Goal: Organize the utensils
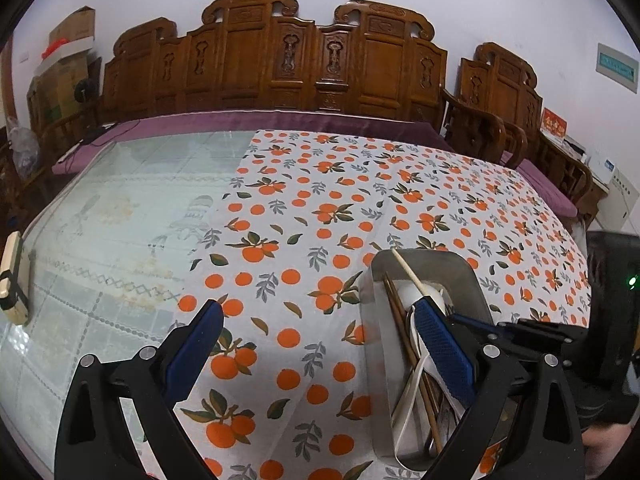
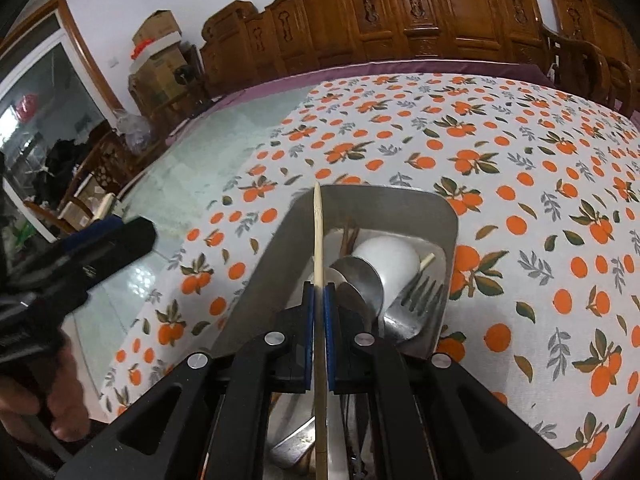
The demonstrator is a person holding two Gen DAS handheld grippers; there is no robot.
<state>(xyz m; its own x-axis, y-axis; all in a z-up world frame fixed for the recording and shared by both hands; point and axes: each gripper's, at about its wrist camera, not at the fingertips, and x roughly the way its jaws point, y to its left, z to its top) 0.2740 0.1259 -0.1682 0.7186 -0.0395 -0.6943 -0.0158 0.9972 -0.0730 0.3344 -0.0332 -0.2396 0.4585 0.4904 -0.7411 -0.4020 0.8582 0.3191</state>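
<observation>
From the left wrist camera, I am seeing my left gripper (image 1: 316,320) hanging over the desk (image 1: 120,248) with its blue-padded fingers (image 1: 196,344) spread wide and nothing between them. Below them is lying the white tablecloth printed with oranges and leaves (image 1: 320,208), covering the right part of the glass-topped desk. The rectangular stainless-steel tray (image 1: 464,272) is sitting on that cloth at the near right, partly behind my right-hand finger. Inside it I am making out brown wooden chopsticks (image 1: 396,312), a white spoon (image 1: 412,380) and some metal utensils, too jumbled to tell apart. A pale bamboo chopstick (image 1: 408,272) is slanting up over the tray's far end. A carved wooden bench (image 1: 280,56) is standing along the far wall.

From the right wrist camera, I am seeing my right gripper (image 2: 319,292) with its fingers (image 2: 307,320) pressed together, pinching the pale bamboo chopstick (image 2: 318,232), which is pointing away from me above the tray (image 2: 400,200). In the tray a white round spoon bowl (image 2: 392,256), a metal spoon (image 2: 360,280), a metal fork (image 2: 416,304) and another light chopstick end (image 2: 427,261) are lying together. At the left, a person's hand (image 2: 60,400) is holding the other black gripper body (image 2: 80,256).
</observation>
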